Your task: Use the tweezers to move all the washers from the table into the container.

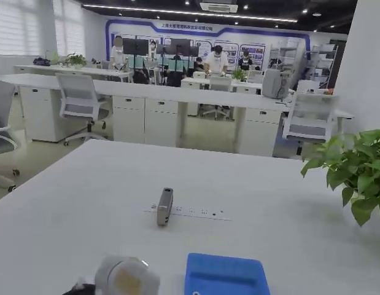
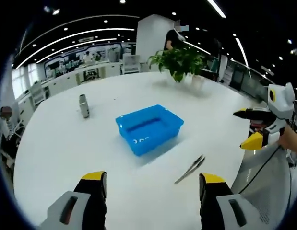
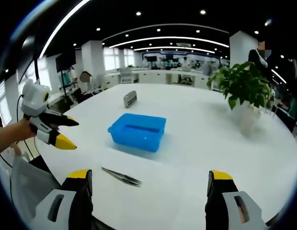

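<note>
A blue rectangular container point(image 1: 223, 275) point(image 2: 148, 128) point(image 3: 137, 131) sits on the white table. Small pale marks point(image 2: 141, 141) show on its near wall; I cannot tell whether they are washers. Metal tweezers point(image 2: 190, 169) point(image 3: 122, 176) lie flat on the table between the container and the table edge. My left gripper point(image 2: 153, 179) is open and holds nothing, with the tweezers just ahead to its right. My right gripper point(image 3: 149, 176) is open too, the tweezers just ahead to its left. Each gripper also appears in the other's view, jaws apart: right gripper point(image 2: 238, 129), left gripper point(image 3: 76, 136).
A small grey device point(image 1: 164, 206) point(image 2: 84, 105) point(image 3: 130, 98) stands by a power strip beyond the container. A potted plant point(image 1: 358, 169) point(image 2: 179, 60) point(image 3: 242, 84) stands at the table's far right. Desks, chairs and people fill the room behind.
</note>
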